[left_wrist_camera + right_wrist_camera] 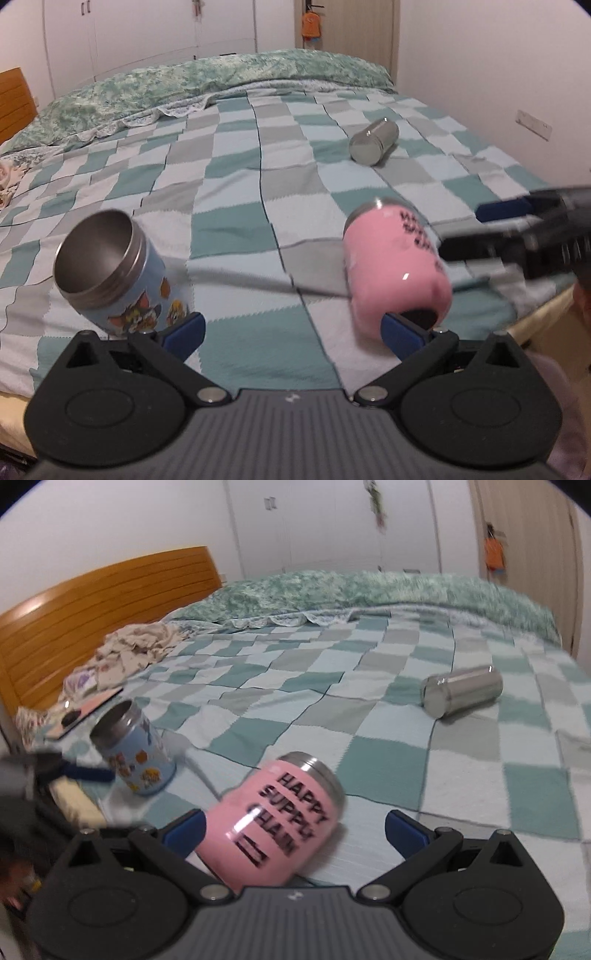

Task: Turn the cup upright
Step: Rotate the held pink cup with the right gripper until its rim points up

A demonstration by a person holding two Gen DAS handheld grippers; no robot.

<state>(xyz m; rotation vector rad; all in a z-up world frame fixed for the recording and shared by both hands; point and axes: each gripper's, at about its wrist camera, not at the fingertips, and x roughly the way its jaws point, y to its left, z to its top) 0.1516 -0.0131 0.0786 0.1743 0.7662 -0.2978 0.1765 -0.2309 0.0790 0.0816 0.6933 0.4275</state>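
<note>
Left wrist view: the left gripper [291, 330] sits at the lower centre of the frame with its jaws spread wide and nothing between them. A blue steel cup with cartoon stickers [118, 277] stands tilted at the lower left, its open mouth facing up and left, just beside the left blue finger pad. A pink steel cup with black lettering [395, 269] lies tilted at the lower right, its base near the right pad. A plain silver steel cup [375, 140] lies on its side in the upper right, well apart from both. All rest on the bed's teal-and-grey checked blanket [236, 184].

Right wrist view: the right gripper [295, 830] has its jaws spread around the pink cup [277, 823], the left pad just beside it; contact cannot be told. The blue cup [136, 753] shows at mid-left, the silver cup [461, 690] at the right.
</note>
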